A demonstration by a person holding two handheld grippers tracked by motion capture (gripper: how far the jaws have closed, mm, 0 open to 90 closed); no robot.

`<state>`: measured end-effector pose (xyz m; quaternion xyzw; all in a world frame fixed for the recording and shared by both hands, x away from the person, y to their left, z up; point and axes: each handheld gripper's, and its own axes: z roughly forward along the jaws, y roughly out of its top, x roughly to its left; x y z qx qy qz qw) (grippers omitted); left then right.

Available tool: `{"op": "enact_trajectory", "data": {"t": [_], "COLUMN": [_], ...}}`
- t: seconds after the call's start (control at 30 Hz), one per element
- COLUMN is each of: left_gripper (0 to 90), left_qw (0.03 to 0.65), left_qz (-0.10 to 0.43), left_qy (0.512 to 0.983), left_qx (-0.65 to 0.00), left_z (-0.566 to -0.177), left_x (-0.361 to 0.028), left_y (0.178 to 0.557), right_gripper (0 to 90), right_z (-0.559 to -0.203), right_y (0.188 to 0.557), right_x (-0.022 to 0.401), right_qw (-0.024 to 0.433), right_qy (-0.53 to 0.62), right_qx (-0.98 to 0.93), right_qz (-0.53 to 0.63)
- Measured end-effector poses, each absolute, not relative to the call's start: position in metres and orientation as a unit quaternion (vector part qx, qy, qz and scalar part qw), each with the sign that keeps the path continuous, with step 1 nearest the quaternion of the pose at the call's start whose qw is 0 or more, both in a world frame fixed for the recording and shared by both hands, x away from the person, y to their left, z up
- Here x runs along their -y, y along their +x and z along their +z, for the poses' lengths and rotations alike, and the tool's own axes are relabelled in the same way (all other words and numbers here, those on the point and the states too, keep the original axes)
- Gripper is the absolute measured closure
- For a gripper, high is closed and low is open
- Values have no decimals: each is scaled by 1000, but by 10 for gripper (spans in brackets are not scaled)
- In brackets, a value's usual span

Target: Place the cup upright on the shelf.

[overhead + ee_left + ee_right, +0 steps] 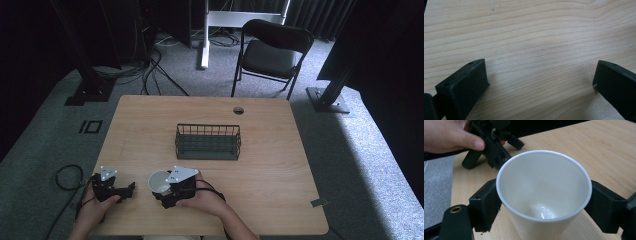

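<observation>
The light wooden table [270, 165] carries everything here, and the landmark on it is the dark green wire basket [208, 141], oblong, open-topped and with nothing inside it. On the person's side of that basket, a little to its left and near the table's front edge, sits the white paper cup [158, 181], mouth up, and the right gripper view looks straight down into it: bare white walls [544, 185], a glossy bottom, nothing in it. The right gripper [166, 192] has that cup between its two black jaws, one pressed against each side of the wall just under the rim, so it's clamped on the cup. Gripping high and from both sides looks like a sensible way to keep a light, tapered cup from tipping or slipping out. Farther left of the basket, by the table's front left corner, the left gripper [131, 188] points toward the cup with its jaws spread wide over bare wood and holds nothing. My read: it's parked out of the way while the right gripper handles the cup.
</observation>
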<state>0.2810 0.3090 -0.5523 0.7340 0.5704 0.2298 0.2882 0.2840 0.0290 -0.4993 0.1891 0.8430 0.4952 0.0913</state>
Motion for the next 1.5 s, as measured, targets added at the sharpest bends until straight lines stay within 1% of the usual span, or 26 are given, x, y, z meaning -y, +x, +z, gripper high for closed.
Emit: {"op": "enact_trajectory", "data": {"t": [0.73, 0.9, 1.13, 1.5], "left_gripper": [0, 0, 0, 0], "left_qw": [288, 288, 288, 288], "left_qz": [229, 229, 229, 229], "left_qy": [734, 734, 734, 734], "left_qx": [-571, -571, -571, -571], "left_z": [-552, -552, -552, -552], "left_x": [-309, -309, -309, -309], "left_y": [281, 281, 281, 281], "right_gripper": [194, 193, 193, 193], "right_z": [-455, -438, -424, -403], "right_y": [293, 299, 306, 320], "right_x": [-17, -13, -6, 9], "right_qw": [109, 134, 147, 184], "right_qy": [183, 186, 206, 239], "right_qx": [-823, -815, -801, -777], "right_qz": [526, 532, 543, 553]}}
